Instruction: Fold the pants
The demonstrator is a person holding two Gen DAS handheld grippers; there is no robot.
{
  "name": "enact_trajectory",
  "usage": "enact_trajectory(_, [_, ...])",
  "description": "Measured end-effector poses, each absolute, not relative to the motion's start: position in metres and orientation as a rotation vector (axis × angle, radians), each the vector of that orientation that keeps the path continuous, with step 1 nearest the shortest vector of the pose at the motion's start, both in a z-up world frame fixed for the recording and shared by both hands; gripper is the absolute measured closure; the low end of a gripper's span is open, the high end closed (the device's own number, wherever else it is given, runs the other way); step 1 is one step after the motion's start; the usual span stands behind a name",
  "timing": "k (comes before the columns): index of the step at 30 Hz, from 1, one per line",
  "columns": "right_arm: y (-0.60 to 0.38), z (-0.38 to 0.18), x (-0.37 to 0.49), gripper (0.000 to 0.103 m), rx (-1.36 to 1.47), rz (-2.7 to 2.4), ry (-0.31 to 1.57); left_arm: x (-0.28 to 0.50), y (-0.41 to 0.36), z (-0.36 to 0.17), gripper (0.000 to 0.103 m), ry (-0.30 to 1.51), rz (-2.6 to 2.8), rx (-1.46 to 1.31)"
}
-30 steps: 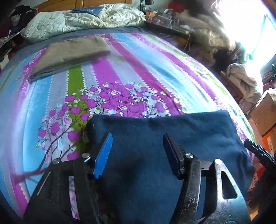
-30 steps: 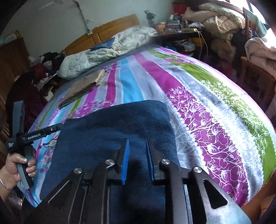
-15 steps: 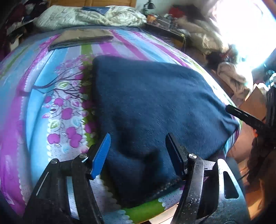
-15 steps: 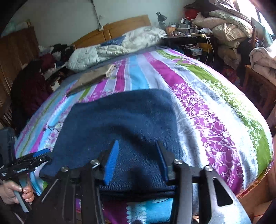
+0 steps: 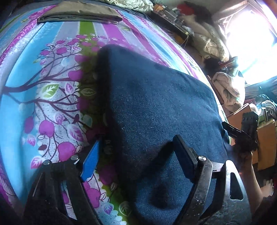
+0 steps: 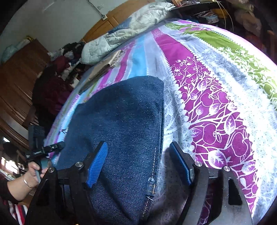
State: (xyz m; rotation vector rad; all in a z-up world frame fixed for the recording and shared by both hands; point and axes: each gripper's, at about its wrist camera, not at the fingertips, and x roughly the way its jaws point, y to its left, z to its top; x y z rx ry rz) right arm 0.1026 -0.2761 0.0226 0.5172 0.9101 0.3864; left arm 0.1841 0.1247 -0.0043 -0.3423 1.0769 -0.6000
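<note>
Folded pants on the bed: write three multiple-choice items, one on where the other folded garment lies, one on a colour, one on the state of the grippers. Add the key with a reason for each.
1. Where does the folded tan garment lie?
A. Beyond the dark blue pants, towards the quilt
B. On top of the pants
C. On the floor

2. What colour are the pads on the gripper fingers?
A. Red
B. Blue
C. Yellow

3. How do the left gripper and right gripper stand?
A. Both shut on cloth
B. One shut, one open
C. Both open

Key: 1 A, it rests on the striped bedsheet past the pants. 2 B, blue pads show in both wrist views. 3 C, each pair of fingers is spread wide, one finger over the pants and one over the sheet, clamping nothing.
</note>
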Motion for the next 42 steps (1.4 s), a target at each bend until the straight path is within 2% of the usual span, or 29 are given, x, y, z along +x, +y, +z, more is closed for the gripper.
enact_trajectory(6, [-0.281, 0.013, 0.1, 0.033, 0.551, 0.45, 0.909, 0.178, 0.119, -0.002, 0.025, 1.048, -0.698, -0.352])
enact_trajectory(9, [-0.278, 0.013, 0.101, 0.031, 0.561, 0.461, 0.902, 0.189, 0.119, -0.004, 0.025, 1.013, -0.62, -0.364])
enact_trajectory(11, [-0.272, 0.013, 0.102, 0.032, 0.566, 0.494, 0.894, 0.193, 0.112, -0.003, 0.029, 1.036, -0.588, -0.383])
enact_trajectory(12, [-0.269, 0.013, 0.101, 0.032, 0.565, 0.493, 0.886, 0.194, 0.106, -0.002, 0.037, 1.044, -0.599, -0.374])
enact_trajectory(13, [-0.267, 0.013, 0.1, 0.032, 0.565, 0.485, 0.878, 0.192, 0.101, 0.0, 0.057, 1.041, -0.617, -0.359])
enact_trajectory(14, [-0.267, 0.013, 0.098, 0.035, 0.569, 0.475, 0.867, 0.19, 0.1, 0.003, 0.072, 1.026, -0.639, -0.362])
enact_trajectory(15, [-0.267, 0.012, 0.096, 0.037, 0.581, 0.465, 0.857, 0.19, 0.104, 0.003, 0.078, 1.018, -0.652, -0.396])
enact_trajectory(17, [-0.27, 0.01, 0.094, 0.048, 0.605, 0.441, 0.843, 0.192, 0.117, 0.002, 0.084, 1.019, -0.686, -0.495])
enact_trajectory(18, [-0.271, 0.009, 0.093, 0.053, 0.608, 0.424, 0.845, 0.192, 0.119, 0.002, 0.085, 1.019, -0.687, -0.517])
enact_trajectory(24, [-0.265, 0.015, 0.094, 0.061, 0.603, 0.356, 0.847, 0.19, 0.128, 0.008, 0.086, 0.981, -0.727, -0.591])
enact_trajectory(26, [-0.26, 0.026, 0.093, 0.072, 0.604, 0.346, 0.829, 0.189, 0.136, 0.015, 0.087, 0.968, -0.751, -0.634])
enact_trajectory(29, [-0.235, 0.049, 0.094, 0.077, 0.564, 0.397, 0.821, 0.187, 0.15, 0.032, 0.087, 0.939, -0.78, -0.647])
enact_trajectory(35, [-0.107, 0.043, 0.131, 0.077, 0.479, 0.616, 0.928, 0.178, 0.263, 0.039, 0.087, 0.906, -0.616, -0.748])
enact_trajectory(38, [-0.04, 0.034, 0.154, 0.077, 0.472, 0.705, 0.935, 0.157, 0.324, 0.038, 0.087, 0.881, -0.481, -0.678])
enact_trajectory(39, [-0.019, 0.03, 0.161, 0.074, 0.466, 0.723, 0.943, 0.151, 0.342, 0.033, 0.086, 0.883, -0.436, -0.67])
enact_trajectory(40, [-0.003, 0.025, 0.168, 0.071, 0.452, 0.728, 0.961, 0.147, 0.357, 0.028, 0.08, 0.894, -0.392, -0.648])
enact_trajectory(41, [0.01, 0.02, 0.173, 0.06, 0.428, 0.697, 0.987, 0.146, 0.37, 0.02, 0.067, 0.934, -0.333, -0.58])
enact_trajectory(42, [0.019, 0.019, 0.177, 0.052, 0.404, 0.656, 1.003, 0.146, 0.378, 0.011, 0.064, 1.001, -0.234, -0.492])
